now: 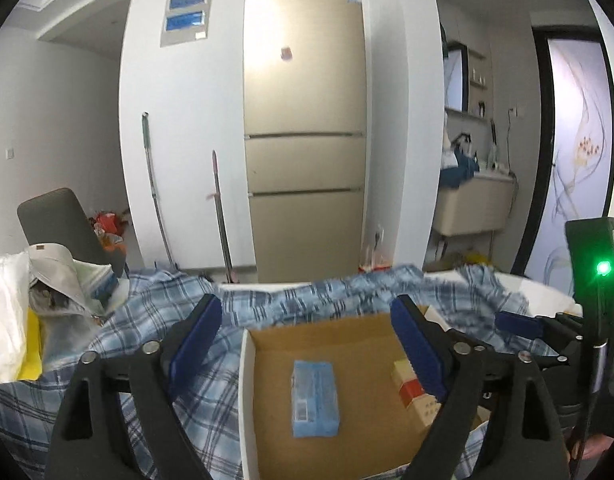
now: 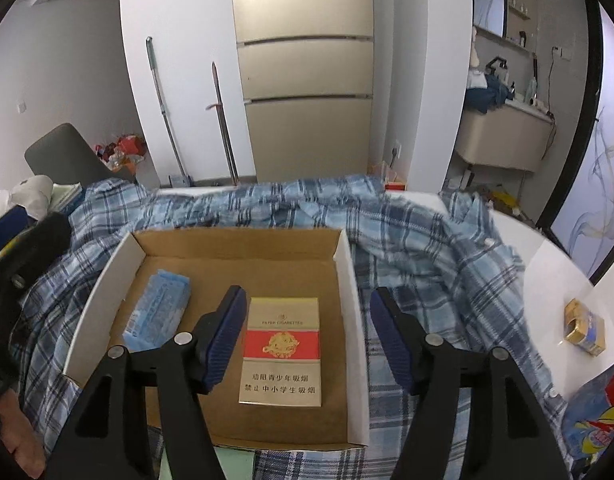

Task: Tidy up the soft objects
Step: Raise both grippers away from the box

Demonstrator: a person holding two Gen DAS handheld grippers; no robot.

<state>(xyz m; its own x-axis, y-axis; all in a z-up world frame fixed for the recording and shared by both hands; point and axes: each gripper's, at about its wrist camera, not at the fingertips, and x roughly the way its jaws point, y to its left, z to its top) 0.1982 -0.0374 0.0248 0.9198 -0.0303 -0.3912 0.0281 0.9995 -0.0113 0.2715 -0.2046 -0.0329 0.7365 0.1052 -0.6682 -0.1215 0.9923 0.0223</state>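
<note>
A shallow cardboard box (image 1: 319,328) (image 2: 145,254) lies on a blue plaid shirt (image 1: 155,364) (image 2: 427,252). Inside it lie a blue tissue pack (image 1: 315,398) (image 2: 157,310) and a gold and red cigarette pack (image 2: 282,350) (image 1: 415,394). My left gripper (image 1: 307,344) is open and empty above the box, over the tissue pack. My right gripper (image 2: 309,340) is open and empty, with the cigarette pack below and between its fingers. The right gripper also shows at the right edge of the left wrist view (image 1: 519,322).
A small gold and blue pack (image 2: 585,332) lies on the white table (image 2: 555,264) to the right. A colourful bag (image 2: 599,420) is at the lower right. White bags and clutter (image 1: 35,304) are piled at the left. A fridge (image 1: 305,128) stands behind.
</note>
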